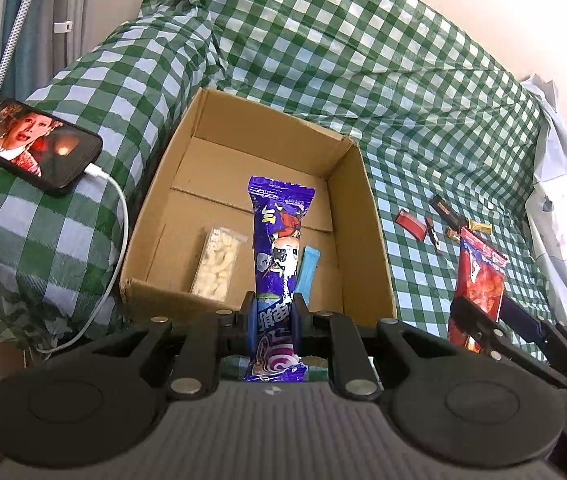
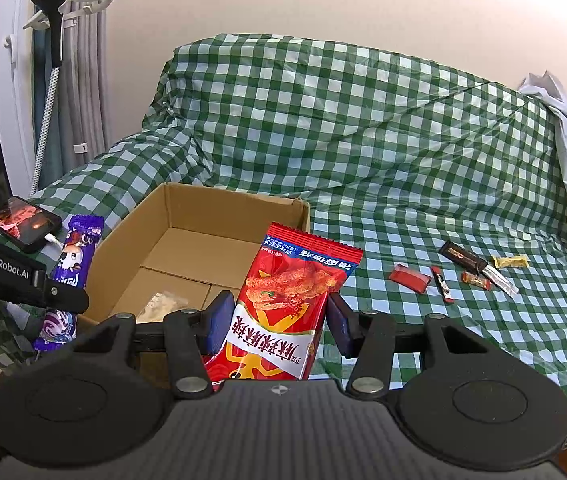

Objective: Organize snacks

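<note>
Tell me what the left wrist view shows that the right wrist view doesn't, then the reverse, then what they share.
Only the left wrist view: a blue stick packet lying in the box, and the left gripper closed on the purple snack pack.

Only the right wrist view: a garment steamer on its hanger by the curtain, and the right gripper closed on the red snack bag.

Both: the cardboard box, the clear packet of white pieces inside it, the phone, small loose snacks on the checked cloth.

My left gripper (image 1: 274,314) is clamped tight on the purple packet (image 1: 279,240), angled down. Right gripper (image 2: 277,320) pinches the red bag (image 2: 283,304), jaws approx half wide
</note>
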A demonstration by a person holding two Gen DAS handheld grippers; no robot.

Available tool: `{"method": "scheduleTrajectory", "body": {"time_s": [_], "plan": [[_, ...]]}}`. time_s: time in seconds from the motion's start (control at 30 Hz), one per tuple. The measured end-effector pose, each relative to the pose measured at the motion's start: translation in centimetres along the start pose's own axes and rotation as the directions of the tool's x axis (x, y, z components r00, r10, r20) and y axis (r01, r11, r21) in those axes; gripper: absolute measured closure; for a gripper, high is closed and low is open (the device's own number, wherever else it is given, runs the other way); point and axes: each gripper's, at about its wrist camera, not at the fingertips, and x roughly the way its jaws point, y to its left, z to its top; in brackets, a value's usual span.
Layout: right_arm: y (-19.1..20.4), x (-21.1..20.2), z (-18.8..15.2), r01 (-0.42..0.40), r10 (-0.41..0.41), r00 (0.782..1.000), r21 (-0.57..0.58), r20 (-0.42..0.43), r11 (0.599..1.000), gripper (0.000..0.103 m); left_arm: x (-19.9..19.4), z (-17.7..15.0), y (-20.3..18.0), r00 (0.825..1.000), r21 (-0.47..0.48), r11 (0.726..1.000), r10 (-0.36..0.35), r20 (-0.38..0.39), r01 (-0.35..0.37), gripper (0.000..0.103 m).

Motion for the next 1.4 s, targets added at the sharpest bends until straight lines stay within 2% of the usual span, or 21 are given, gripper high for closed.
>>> {"method": "scheduleTrajectory", "body": {"time_s": [0.67, 1.1, 1.4], "plan": [[0.5, 6.8, 2.8, -0.039, 0.038, 0.998, -0.021, -0.047, 0.999, 0.050, 5.8, 4.8, 0.6, 0.999, -0.039, 0.999, -0.011, -0.032, 0.010, 0.085], [0.9, 13.1, 3.3, -0.064, 0.063, 0.993, -0.013, -0.098, 0.998, 0.050, 11.4, 6.6, 1.0, 0.994, -0.044, 0.999, 0.021, -0.110, -0.026, 0.085], [1.6, 16.4, 2.5, -0.068, 0.065, 0.987, -0.014, -0.147, 0.998, 0.050, 14.6, 6.5, 1.5, 0.984, -0.043, 0.998, 0.038, -0.174, -0.046, 0.085]]}}
